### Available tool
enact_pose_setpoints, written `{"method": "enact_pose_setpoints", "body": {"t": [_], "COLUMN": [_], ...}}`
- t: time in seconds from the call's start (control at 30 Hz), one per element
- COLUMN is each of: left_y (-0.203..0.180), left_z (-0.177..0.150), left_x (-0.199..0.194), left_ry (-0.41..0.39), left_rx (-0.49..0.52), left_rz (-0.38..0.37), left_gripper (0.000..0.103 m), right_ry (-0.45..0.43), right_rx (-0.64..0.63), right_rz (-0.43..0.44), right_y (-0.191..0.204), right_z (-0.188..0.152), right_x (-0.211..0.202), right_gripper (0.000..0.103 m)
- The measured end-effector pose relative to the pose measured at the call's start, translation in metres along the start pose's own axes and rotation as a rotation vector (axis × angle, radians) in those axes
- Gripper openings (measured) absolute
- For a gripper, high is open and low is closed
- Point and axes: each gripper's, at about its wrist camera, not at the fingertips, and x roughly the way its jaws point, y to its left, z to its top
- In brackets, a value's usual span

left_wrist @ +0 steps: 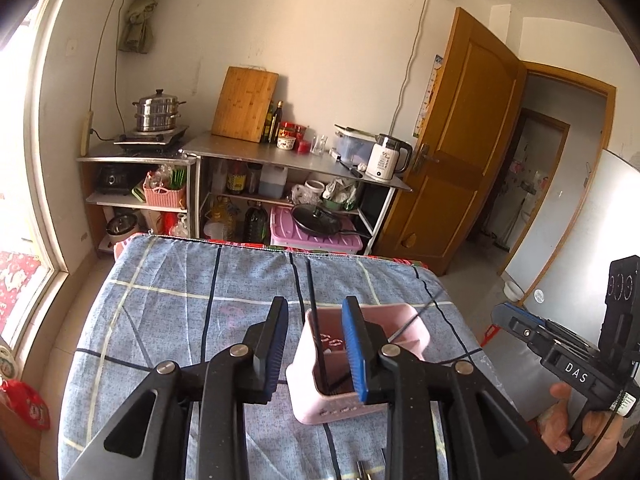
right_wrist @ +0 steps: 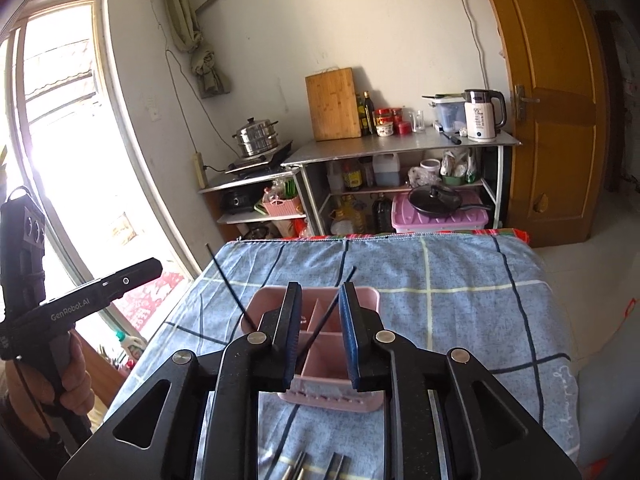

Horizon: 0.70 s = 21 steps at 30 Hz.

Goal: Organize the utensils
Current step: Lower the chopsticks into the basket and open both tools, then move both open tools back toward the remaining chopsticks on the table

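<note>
A pink divided utensil holder [left_wrist: 316,408] [right_wrist: 328,394] stands on the blue checked cloth [left_wrist: 180,300] [right_wrist: 460,280]. My left gripper [left_wrist: 316,344] hangs open over the holder's left part. A black chopstick [left_wrist: 315,312] stands in the holder, in the gap between the pads without touching them. A second black chopstick [left_wrist: 412,320] leans out to the right. My right gripper [right_wrist: 320,320] is open above the holder. That leaning chopstick [right_wrist: 332,306] rises free between its pads, and the other chopstick [right_wrist: 228,280] leans left.
Metal utensil ends [right_wrist: 300,466] [left_wrist: 362,472] lie on the cloth at the near edge. Each view shows the other gripper held by a hand [left_wrist: 560,420] [right_wrist: 68,380] at its side. Kitchen shelves [left_wrist: 288,160] stand beyond the table, with a wooden door [left_wrist: 460,140] to their right.
</note>
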Motion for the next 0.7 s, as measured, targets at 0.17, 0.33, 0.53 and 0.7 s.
{"method": "enact_pose_setpoints", "body": {"t": [0.17, 0.33, 0.53, 0.7], "left_y": [-0.017, -0.033, -0.043, -0.045], "left_z": [-0.034, -0.077, -0.131, -0.165], "left_x": [-0.029, -0.049, -0.061, -0.069], "left_ry": [-0.026, -0.03, 0.005, 0.032], "left_rx": [0.035, 0.059, 0.081, 0.082], "left_rz": [-0.017, -0.035, -0.041, -0.039], "left_gripper": [0.027, 0.027, 0.027, 0.027], "right_ry": [-0.031, -0.039, 0.001, 0.045], "right_rx": [-0.027, -0.057, -0.073, -0.063], "right_rz": [-0.014, -0.032, -0.034, -0.045], "right_y": [0.006, 0.011, 0.011, 0.008], "right_z": [-0.03, -0.062, -0.103, -0.143], "right_x": [-0.032, -0.053, -0.063, -0.072], "right_gripper": [0.02, 0.02, 0.02, 0.02]}}
